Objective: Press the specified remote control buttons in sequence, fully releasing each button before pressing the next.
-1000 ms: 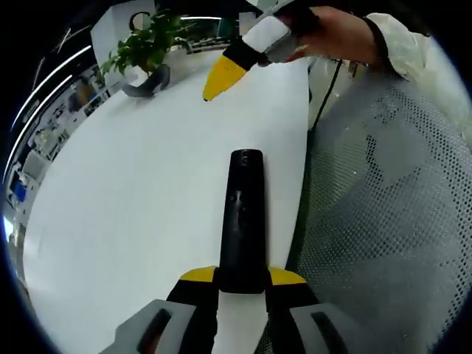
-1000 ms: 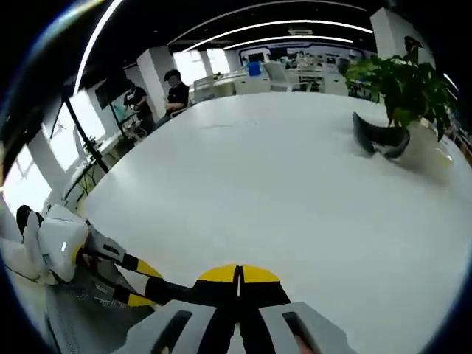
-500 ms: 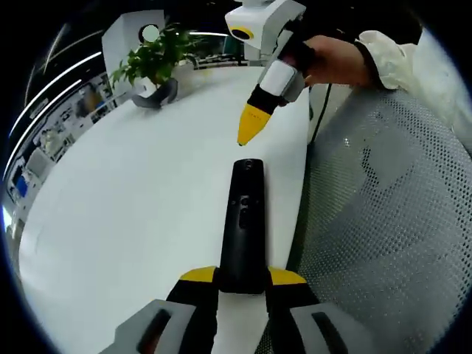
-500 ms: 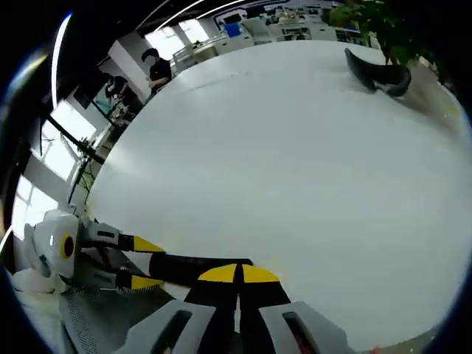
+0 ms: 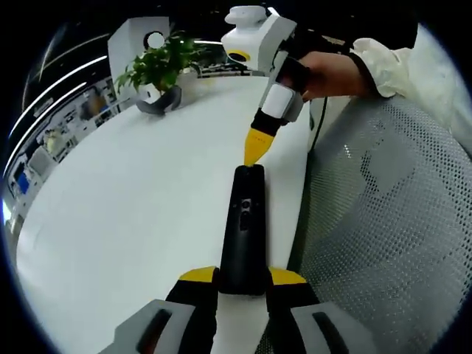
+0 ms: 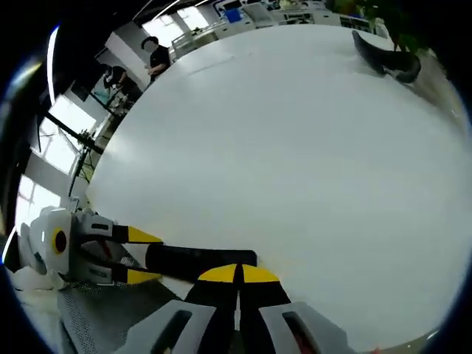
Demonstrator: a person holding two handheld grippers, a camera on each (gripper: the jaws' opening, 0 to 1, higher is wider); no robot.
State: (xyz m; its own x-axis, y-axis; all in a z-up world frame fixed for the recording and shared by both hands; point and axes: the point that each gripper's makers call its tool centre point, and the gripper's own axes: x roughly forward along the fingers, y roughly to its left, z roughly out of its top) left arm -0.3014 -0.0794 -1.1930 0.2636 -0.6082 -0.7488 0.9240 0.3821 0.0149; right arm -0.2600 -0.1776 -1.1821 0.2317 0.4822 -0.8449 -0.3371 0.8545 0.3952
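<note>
Left gripper view: your right gripper (image 5: 255,153) has come down over the last second from high at 12 o'clock to sit with its yellow tip right at the far end of the black remote control (image 5: 244,228). Whether it is touching or just above, the picture won't settle. Its jaws are clenched together into one point, with nothing between them.

Your left gripper (image 5: 242,279) has not let go: its jaws clamp the near end of the remote, which lies lengthwise on the white counter (image 5: 125,206) close to the edge at 3 o'clock.

In the right gripper view the remote (image 6: 199,259) lies crosswise just beyond your closed tips at 6 o'clock, the left gripper (image 6: 144,256) holding it at 8 o'clock.

So the approach looks done and a press is about to begin. The tip is at the top end, so check it is over the right button before you push.

The potted plant (image 5: 161,65) stands well clear at 11 o'clock.
</note>
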